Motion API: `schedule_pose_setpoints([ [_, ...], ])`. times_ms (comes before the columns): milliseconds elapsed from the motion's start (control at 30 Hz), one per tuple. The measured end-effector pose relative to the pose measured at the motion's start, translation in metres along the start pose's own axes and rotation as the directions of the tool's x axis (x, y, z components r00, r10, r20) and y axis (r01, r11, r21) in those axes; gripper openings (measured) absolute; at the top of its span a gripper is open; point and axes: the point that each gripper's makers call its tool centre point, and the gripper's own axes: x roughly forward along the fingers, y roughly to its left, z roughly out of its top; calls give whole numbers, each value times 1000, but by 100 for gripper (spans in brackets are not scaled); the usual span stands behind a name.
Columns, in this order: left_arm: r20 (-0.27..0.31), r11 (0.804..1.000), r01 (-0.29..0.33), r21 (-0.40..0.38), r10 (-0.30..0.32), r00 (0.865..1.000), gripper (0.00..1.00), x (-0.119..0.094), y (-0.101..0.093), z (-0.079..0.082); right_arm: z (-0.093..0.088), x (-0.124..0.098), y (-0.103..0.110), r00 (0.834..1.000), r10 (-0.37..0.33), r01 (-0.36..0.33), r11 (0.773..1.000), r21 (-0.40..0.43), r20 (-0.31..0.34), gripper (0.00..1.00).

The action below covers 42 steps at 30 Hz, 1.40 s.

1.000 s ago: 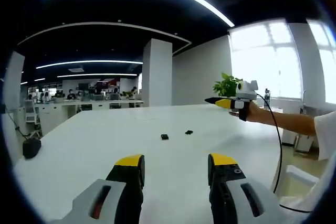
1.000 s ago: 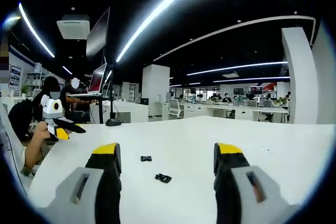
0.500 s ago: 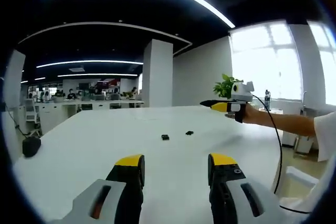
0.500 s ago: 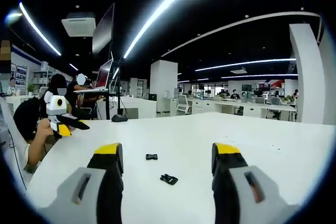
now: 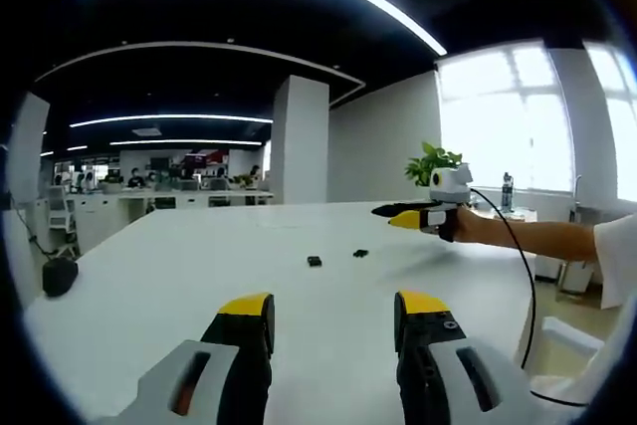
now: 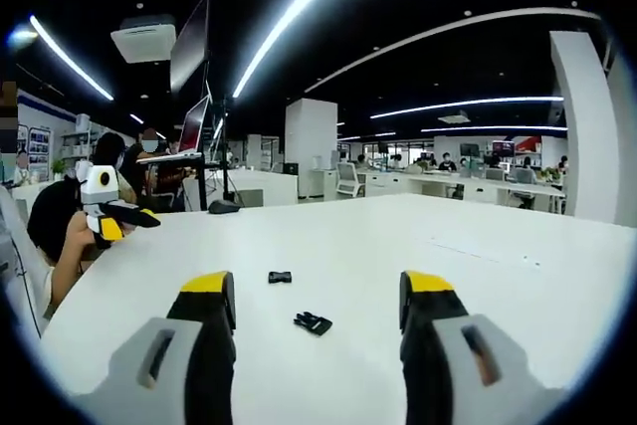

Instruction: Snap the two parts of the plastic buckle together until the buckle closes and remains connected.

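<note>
Ahead of both claws, two small black buckle parts lie apart on a broad white table (image 5: pixel 149 276), neither one touched by a jaw.

From the left gripper view, the left gripper (image 5: pixel 334 308) stands with its yellow-tipped jaws spread wide and nothing between them. Well beyond the jaw tips sits the first buckle part (image 5: pixel 314 261), roughly in line with the gap, and the second buckle part (image 5: pixel 359 253) lies a little to its right and slightly farther off. Both are too small here to tell which way their long axes run. Off to the right, the right gripper (image 5: pixel 383 212) hangs above the table in a person's hand, its jaws pointing leftward across the table; whether they are parted cannot be made out at this range.

From the right gripper view, the right gripper (image 6: pixel 315 288) also has its jaws wide apart and empty. The nearer buckle part (image 6: pixel 313 322) rests just past the jaw tips, in the gap, its long axis slanting down to the right. The farther buckle part (image 6: pixel 280 277) lies beyond it toward the left jaw, its long axis running side to side. Far left, the left gripper (image 6: pixel 144 217) points rightward over the table edge.
</note>
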Motion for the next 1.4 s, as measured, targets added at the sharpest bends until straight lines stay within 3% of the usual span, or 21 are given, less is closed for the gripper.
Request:
schedule_pose_setpoints([
  [867, -8, 1000, 2, -4, -2, 1000, 48, 0, 1, -4, -34, 21, 8, 982, 68, -79, 995, -54, -176, 66],
  [1400, -46, 1000, 13, 21, -12, 999, 48, 14, 6, 4, -44, 27, 5, 970, 70, -87, 994, -63, -231, 64],
])
